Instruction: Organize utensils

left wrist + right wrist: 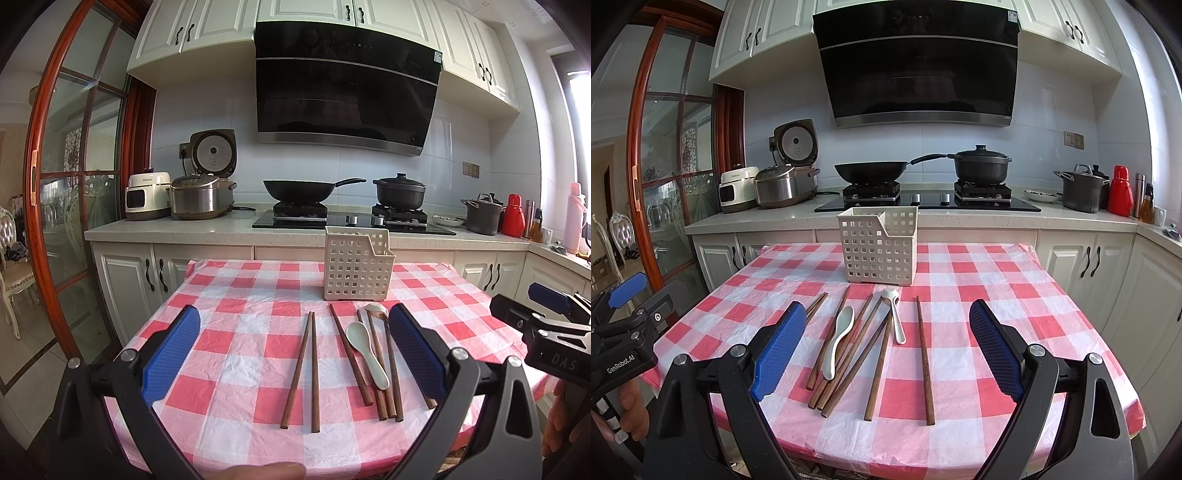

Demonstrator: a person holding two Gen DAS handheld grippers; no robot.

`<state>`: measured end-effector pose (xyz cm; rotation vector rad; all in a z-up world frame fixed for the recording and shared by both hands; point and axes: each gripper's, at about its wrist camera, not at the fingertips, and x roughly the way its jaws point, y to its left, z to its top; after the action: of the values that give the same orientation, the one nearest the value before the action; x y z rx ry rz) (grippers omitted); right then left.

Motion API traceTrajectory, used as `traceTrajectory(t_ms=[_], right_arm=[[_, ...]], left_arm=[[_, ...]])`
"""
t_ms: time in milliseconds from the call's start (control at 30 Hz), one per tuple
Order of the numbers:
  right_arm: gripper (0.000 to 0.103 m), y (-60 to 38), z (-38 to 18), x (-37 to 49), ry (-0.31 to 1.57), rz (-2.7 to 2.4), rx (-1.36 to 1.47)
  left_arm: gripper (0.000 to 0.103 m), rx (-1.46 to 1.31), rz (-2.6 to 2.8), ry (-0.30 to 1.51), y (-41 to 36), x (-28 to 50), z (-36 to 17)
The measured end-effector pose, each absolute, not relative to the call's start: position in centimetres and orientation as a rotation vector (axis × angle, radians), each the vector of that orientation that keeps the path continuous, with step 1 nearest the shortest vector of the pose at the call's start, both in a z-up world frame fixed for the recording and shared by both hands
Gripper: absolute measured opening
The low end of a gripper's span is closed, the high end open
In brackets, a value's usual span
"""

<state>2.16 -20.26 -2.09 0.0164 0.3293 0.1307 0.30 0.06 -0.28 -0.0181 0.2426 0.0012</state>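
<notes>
A white perforated utensil holder (356, 268) (879, 246) stands empty at the far side of the checked table. Several brown wooden chopsticks (308, 369) (925, 356) lie loose in front of it. A pale green spoon (367, 354) (839, 341) lies across some of them, and a white spoon (376, 309) (894, 314) lies nearer the holder. My left gripper (295, 354) is open and empty above the table's near edge. My right gripper (888, 347) is open and empty, over the utensils; its side also shows in the left wrist view (543, 325).
The red-and-white checked table (236, 295) (1015, 280) has its near edge just below both grippers. Behind it runs a kitchen counter (170, 229) with rice cookers, a wok (299, 188) and a black pot (979, 166). A glass door is at left.
</notes>
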Motion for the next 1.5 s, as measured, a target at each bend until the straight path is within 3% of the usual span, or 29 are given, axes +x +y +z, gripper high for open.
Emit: traceTrajectory(t_ms=[1500], right_arm=[[0.085, -20.06, -2.16, 2.24, 0.342, 0.135, 0.030]], left_arm=[[0.099, -0.021, 0.004, 0.253, 0.16, 0.20, -0.47]])
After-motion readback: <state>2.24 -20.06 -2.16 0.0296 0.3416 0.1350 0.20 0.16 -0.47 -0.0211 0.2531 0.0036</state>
